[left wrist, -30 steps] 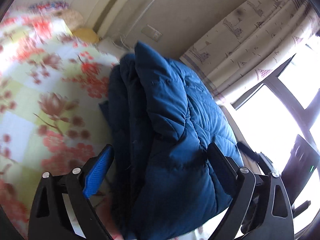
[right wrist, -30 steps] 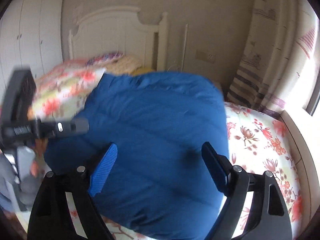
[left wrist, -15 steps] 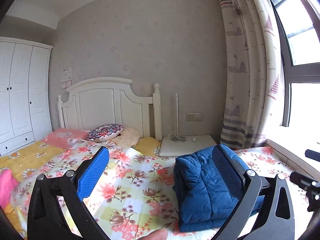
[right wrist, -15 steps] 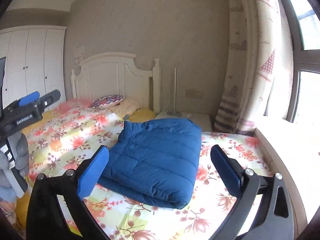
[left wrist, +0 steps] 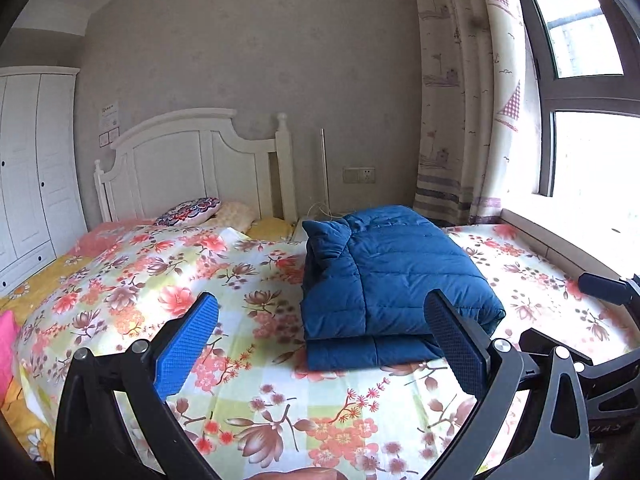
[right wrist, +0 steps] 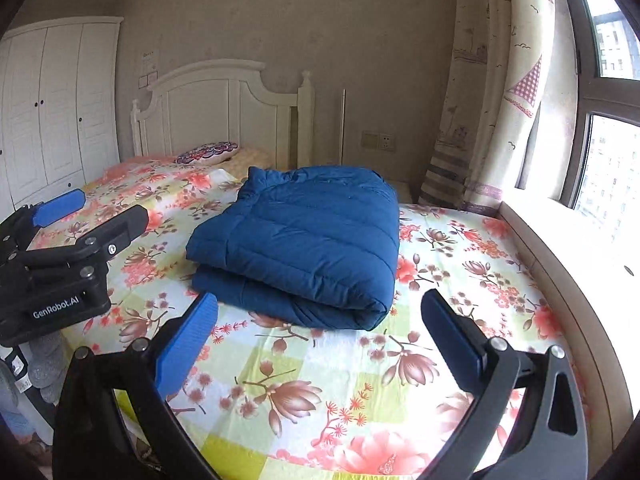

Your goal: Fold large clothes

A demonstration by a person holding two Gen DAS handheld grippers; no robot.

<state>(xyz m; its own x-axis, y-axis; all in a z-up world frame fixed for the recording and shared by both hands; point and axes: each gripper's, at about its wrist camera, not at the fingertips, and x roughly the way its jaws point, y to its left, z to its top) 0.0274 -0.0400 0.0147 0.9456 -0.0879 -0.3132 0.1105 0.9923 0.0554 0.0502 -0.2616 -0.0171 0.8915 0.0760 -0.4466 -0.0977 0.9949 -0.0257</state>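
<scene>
A blue puffer jacket (left wrist: 392, 276) lies folded into a thick rectangle on the floral bed sheet (left wrist: 248, 368), toward the window side. My left gripper (left wrist: 320, 308) hovers short of its near edge, open, with nothing between the jaws. In the right wrist view the jacket (right wrist: 304, 240) sits just beyond my right gripper (right wrist: 320, 300), which is open and touches nothing. The left gripper (right wrist: 100, 208) also shows there at the left edge, apart from the jacket.
A white headboard (left wrist: 192, 160) and pillows (left wrist: 188, 212) stand at the bed's far end, a white wardrobe (right wrist: 52, 108) to the left. A patterned curtain (left wrist: 460, 120) and window sill (right wrist: 568, 240) run along the right. Bare sheet (right wrist: 320, 392) lies in front of the jacket.
Both grippers have drawn back from close over the jacket, so the whole folded bundle and the room now show. The left view has rolled level. Both jaws stand wider than before.
</scene>
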